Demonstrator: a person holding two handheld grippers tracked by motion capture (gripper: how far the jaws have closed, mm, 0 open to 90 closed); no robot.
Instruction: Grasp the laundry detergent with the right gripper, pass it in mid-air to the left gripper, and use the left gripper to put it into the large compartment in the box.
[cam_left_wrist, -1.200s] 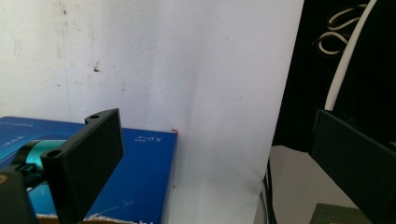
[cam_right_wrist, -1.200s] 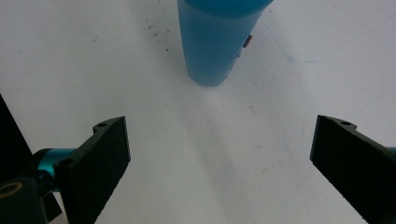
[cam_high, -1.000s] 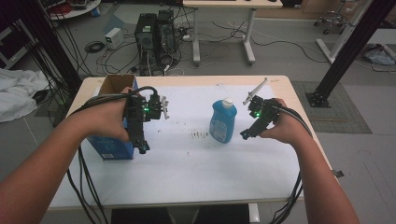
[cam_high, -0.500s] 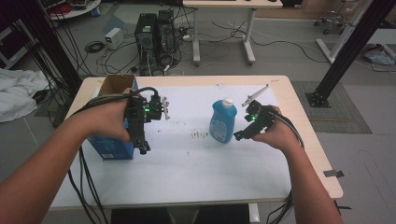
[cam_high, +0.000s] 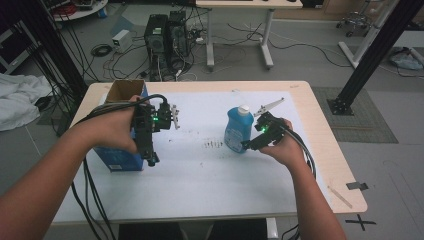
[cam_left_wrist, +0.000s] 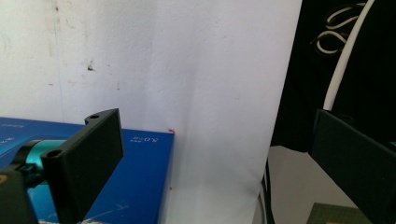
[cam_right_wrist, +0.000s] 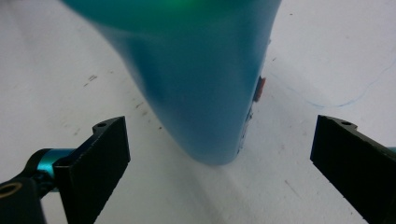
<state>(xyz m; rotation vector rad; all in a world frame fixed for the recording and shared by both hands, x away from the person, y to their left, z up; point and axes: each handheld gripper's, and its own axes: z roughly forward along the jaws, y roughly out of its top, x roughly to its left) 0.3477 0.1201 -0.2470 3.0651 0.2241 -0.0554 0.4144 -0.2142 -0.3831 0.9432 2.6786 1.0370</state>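
Blue bottle (cam_high: 238, 131): translucent blue plastic, white cap, upright on the white table cover. Positioned directly ahead of the right gripper (cam_high: 248, 145), just beyond its jaw tips; in the right gripper view, tapering blue body (cam_right_wrist: 196, 79) centred between the two spread jaws, touching neither. Small orange mark on the body's right edge. Base resting flat on the cover. Well apart from the left gripper (cam_high: 151, 159), off to its right.
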